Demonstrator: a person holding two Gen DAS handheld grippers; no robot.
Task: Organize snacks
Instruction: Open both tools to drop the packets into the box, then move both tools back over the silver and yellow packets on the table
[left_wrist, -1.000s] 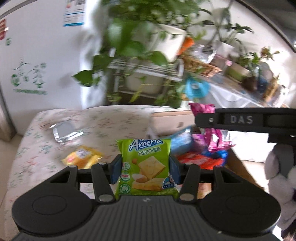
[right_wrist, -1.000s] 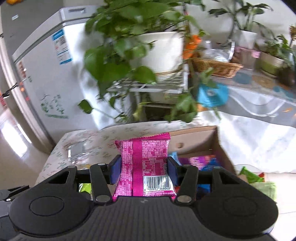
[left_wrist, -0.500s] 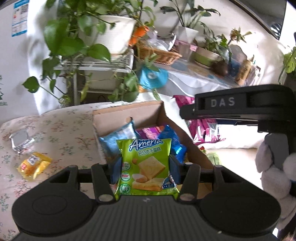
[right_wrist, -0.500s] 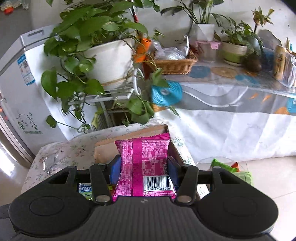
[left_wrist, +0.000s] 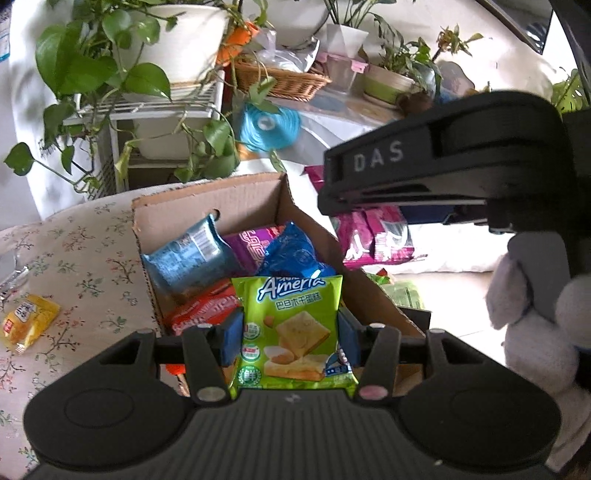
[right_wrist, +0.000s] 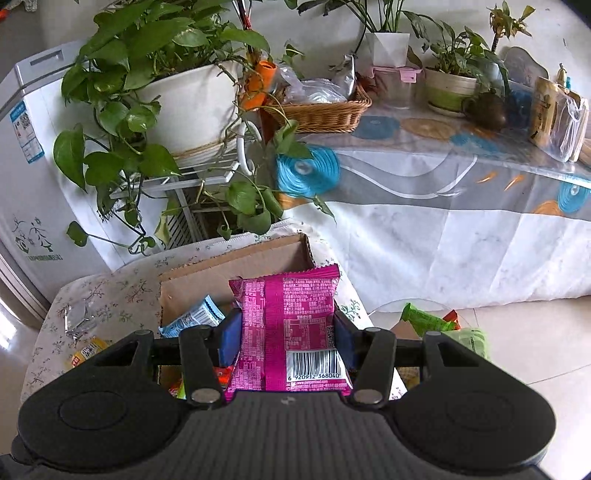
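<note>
Both your hands have swung from the tabletop over to the box. Your left fingers clamp the green pack above it; your right fingers clamp the pink pack.

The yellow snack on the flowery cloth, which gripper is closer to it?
Left. The left gripper, gripping the green packet, is over the box beside the yellow snack. The right gripper, gripping the pink packet, is farther off on the box's other side.
</note>
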